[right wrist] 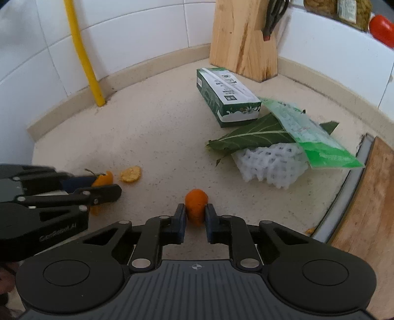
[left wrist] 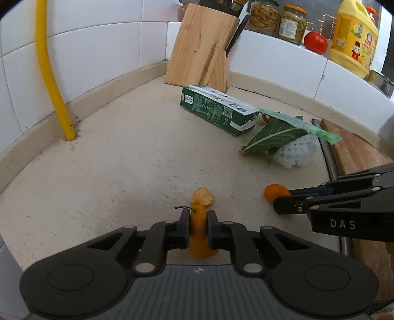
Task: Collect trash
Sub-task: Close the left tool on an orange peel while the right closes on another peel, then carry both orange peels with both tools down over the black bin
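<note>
I have both grippers down on the counter [left wrist: 110,152], each closed on a bit of orange peel. My left gripper [left wrist: 198,222] has its two jaws pinched on a long strip of peel [left wrist: 198,231] that stands upright between the pads, a thin stem poking out at its top. My right gripper [right wrist: 195,219] is clamped nearly closed on a rounded chunk of peel [right wrist: 196,201]; in the left camera view that chunk sits at the tips of the right gripper, off to the right side.

A third peel piece [left wrist: 203,195], a flat pale disc, lies loose on the counter just beyond the strip my left gripper holds. So I count three peel pieces: two gripped, one free.

Farther back I count one green and white carton [right wrist: 226,98] lying on its side, one green leaf [right wrist: 248,139], one white foam net [right wrist: 268,167] and one green plastic wrapper [right wrist: 312,137], the last three heaped together just beside the carton.

Behind them stands one wooden knife block [left wrist: 204,49] in the corner. One yellow pipe [left wrist: 49,71] runs down the tiled wall. On the ledge I see two jars [left wrist: 278,19], one tomato [left wrist: 315,42] and one yellow bottle [left wrist: 352,37]. One wooden board [right wrist: 367,197] lies at the right.
</note>
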`<control>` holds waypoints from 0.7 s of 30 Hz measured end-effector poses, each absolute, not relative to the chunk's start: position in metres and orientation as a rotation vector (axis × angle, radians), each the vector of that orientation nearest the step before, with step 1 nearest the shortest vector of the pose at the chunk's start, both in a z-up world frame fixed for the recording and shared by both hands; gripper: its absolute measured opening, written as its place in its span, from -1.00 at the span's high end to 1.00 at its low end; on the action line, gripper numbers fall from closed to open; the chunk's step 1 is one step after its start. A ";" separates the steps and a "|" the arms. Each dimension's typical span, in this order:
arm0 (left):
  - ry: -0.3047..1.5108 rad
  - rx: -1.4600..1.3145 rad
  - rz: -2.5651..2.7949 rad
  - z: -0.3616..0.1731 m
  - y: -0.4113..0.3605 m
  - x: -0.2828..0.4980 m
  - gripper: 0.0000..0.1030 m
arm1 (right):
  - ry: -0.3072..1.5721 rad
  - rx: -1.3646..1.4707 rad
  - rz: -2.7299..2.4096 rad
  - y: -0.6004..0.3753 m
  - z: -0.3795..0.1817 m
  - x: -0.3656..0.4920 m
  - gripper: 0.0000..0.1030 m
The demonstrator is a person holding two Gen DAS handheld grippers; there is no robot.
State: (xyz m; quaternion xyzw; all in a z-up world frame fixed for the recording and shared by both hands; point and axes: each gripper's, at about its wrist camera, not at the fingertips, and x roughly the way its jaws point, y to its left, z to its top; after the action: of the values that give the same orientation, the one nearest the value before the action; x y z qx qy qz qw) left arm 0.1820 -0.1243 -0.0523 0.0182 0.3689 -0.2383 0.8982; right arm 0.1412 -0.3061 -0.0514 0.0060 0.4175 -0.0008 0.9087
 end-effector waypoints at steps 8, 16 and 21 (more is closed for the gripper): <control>0.739 -0.020 -0.488 -0.037 -0.109 0.175 0.84 | 0.829 0.057 0.008 -0.307 -0.039 0.130 0.65; 0.693 -0.053 -0.475 -0.017 -0.090 0.163 0.84 | 0.774 0.081 0.030 -0.298 -0.020 0.122 0.65; 0.675 -0.070 -0.451 -0.010 -0.075 0.153 0.84 | 0.756 0.074 0.062 -0.283 -0.013 0.122 0.65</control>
State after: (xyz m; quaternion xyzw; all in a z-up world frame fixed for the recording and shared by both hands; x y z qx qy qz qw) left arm 0.1533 -0.0749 -0.0100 -0.0338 0.3282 -0.2194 0.9181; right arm 0.1222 -0.2829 -0.0132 0.0362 0.3691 0.0302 0.9282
